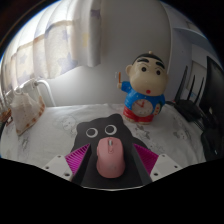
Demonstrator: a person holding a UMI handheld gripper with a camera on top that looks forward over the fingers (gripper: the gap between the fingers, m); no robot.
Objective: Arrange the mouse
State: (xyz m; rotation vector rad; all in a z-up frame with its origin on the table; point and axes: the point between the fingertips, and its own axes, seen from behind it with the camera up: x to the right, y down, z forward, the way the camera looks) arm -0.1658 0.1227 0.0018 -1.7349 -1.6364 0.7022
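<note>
Looking forward along the tool point(110, 172), the small pale pink, rounded plastic computer mouse point(110, 158) sits lengthwise between the two fingers, its long axis running in line with them and its nose pointing away from the camera. The magenta pad on the left finger point(78, 160) and the magenta pad on the right finger point(143, 161) flank the mouse on either side; the fingers are spread apart in a V, and a narrow dark gap shows between each pad and the mouse flanks, so the tool reads as open about the mouse, not pressing on it. Whether the pads graze the mouse near its rear end cannot be told. The mouse rests on a black mouse mat shaped like a cartoon face point(100, 130), with two round white eyes just ahead of the mouse's nose and ear-like points to the left. The mat lies on a white desk with a faint marbled pattern point(50, 140). Beyond the fingers and to the right stands an upright cartoon boy figurine with black hair, a blue shirt and orange shorts point(143, 90), well apart from the mouse and off the mat. To the far left, near the desk's edge, a white bag-like object with handles point(28, 105) stands upright. Behind it pale curtains point(55, 40) hang before a bright window.
</note>
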